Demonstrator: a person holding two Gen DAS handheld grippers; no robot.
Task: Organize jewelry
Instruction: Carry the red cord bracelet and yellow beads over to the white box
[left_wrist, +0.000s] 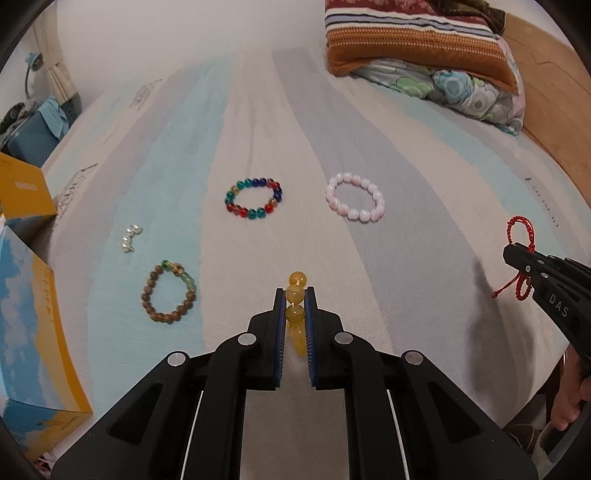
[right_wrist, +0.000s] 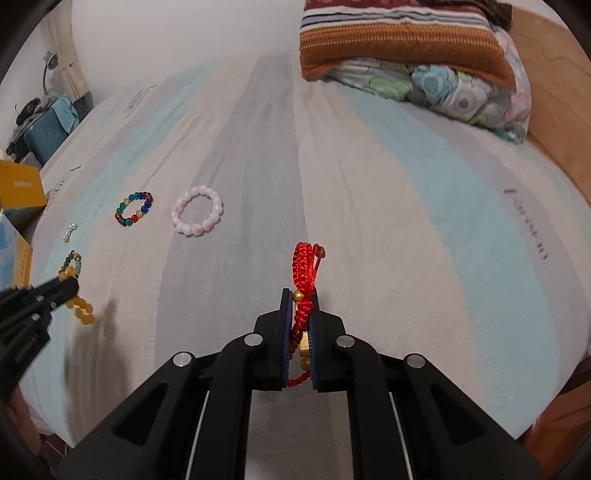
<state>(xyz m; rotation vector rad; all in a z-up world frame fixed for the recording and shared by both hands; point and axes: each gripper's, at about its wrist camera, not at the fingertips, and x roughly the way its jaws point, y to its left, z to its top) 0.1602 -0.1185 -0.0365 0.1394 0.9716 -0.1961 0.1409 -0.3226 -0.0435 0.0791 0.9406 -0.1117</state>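
My left gripper (left_wrist: 294, 295) is shut on a yellow bead bracelet (left_wrist: 296, 280) and holds it above the striped bed sheet (left_wrist: 406, 258). My right gripper (right_wrist: 300, 295) is shut on a red braided cord bracelet (right_wrist: 303, 262) with gold beads. On the sheet lie a multicolour glass bead bracelet (left_wrist: 254, 199), a pink bead bracelet (left_wrist: 355, 202), a brown wooden bead bracelet (left_wrist: 168, 291) and a small pearl piece (left_wrist: 130, 238). The right gripper (left_wrist: 517, 258) shows at the right edge of the left wrist view. The left gripper (right_wrist: 70, 286) shows at the left edge of the right wrist view.
Yellow and blue cardboard boxes (left_wrist: 33, 332) stand at the left edge of the bed. Folded blankets and a floral pillow (left_wrist: 424, 62) lie at the far right. A wooden bed frame (left_wrist: 554, 122) runs along the right side.
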